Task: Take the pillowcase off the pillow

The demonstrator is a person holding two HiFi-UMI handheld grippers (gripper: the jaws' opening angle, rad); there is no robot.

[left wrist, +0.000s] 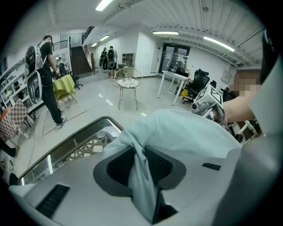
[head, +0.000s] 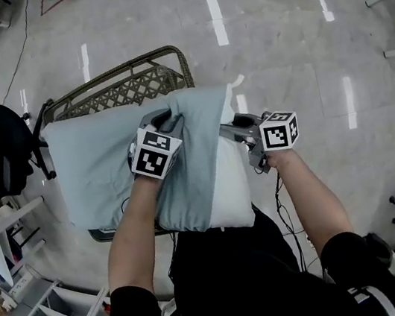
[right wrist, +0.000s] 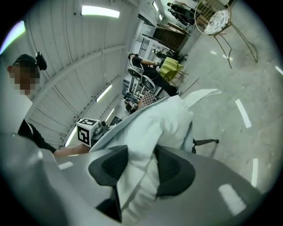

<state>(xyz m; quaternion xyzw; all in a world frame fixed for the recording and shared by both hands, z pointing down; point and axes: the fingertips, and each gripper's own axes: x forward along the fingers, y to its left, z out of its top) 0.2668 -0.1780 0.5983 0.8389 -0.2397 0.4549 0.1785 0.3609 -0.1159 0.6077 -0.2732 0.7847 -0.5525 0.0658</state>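
On a woven wicker chair [head: 125, 90], the left hand-held gripper [left wrist: 141, 165] pinches the limp pale-blue fabric pillowcase [head: 100, 163]; the right hand-held gripper [right wrist: 140, 165] clamps, apparently, the white pillow [head: 234, 185] (light, squashy) at its exposed end.

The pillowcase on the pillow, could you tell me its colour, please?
The fabric pillowcase is plain pale blue, best seen in the head view.
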